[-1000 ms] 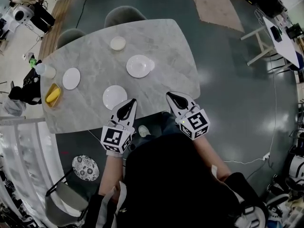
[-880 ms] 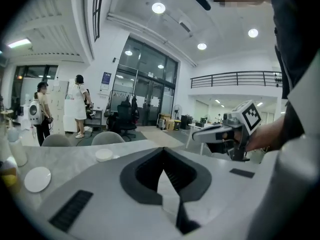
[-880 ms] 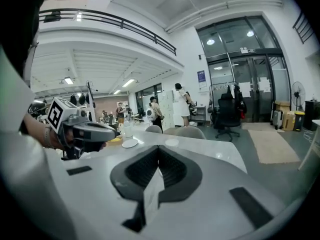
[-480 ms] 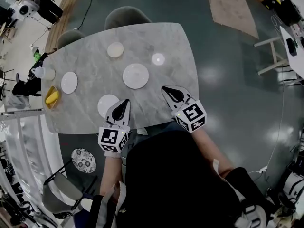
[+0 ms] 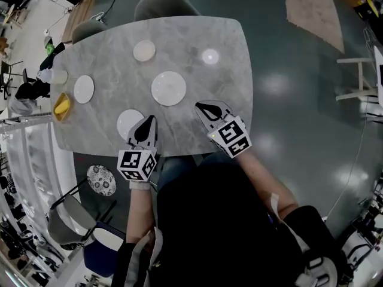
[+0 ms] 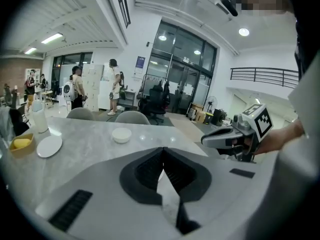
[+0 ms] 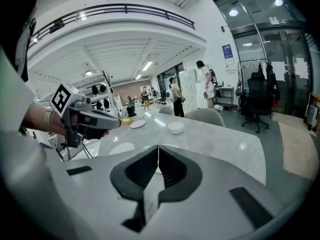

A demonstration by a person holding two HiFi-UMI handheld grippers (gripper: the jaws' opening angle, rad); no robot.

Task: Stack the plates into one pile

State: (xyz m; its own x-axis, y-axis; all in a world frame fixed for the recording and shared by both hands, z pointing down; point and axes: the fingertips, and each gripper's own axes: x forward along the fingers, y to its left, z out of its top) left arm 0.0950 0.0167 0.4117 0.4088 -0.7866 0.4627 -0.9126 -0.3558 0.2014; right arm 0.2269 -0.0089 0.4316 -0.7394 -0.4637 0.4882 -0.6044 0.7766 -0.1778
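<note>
Both tools were over the near edge of the table [image 5: 197, 34], pointing forward and a little down, with nothing held in either. The left tool [image 5: 147, 120] had its jaws pressed together, with nothing between them. The right tool [image 5: 200, 106] was also fully closed and empty, its tips meeting in a thin line.

The plates were apart, not piled. The near plate [image 5: 127, 123] lay just left of the left tool's tip, and the tool covered part of its right edge in the head view; whether they touched could not be told. The big plate [image 5: 168, 88] lay ahead of both tools, between their lines, nearer the right tool's tip and to its left. The side plate [image 5: 84, 89] sat well left of the left tool and farther ahead. A bowl [image 5: 144, 51] stood well ahead of the left tool, beyond the big plate.

A tray [image 5: 61, 106] with something yellow in it lay at the table's left edge, left of the side plate. A bottle [image 5: 58, 76] stood just beyond it. Two chairs [image 5: 164, 8] were at the far side of the table, well ahead of both tools. In the left gripper view, the right tool reached in from the right side, and people [image 6: 115, 86] stood far beyond the table.
</note>
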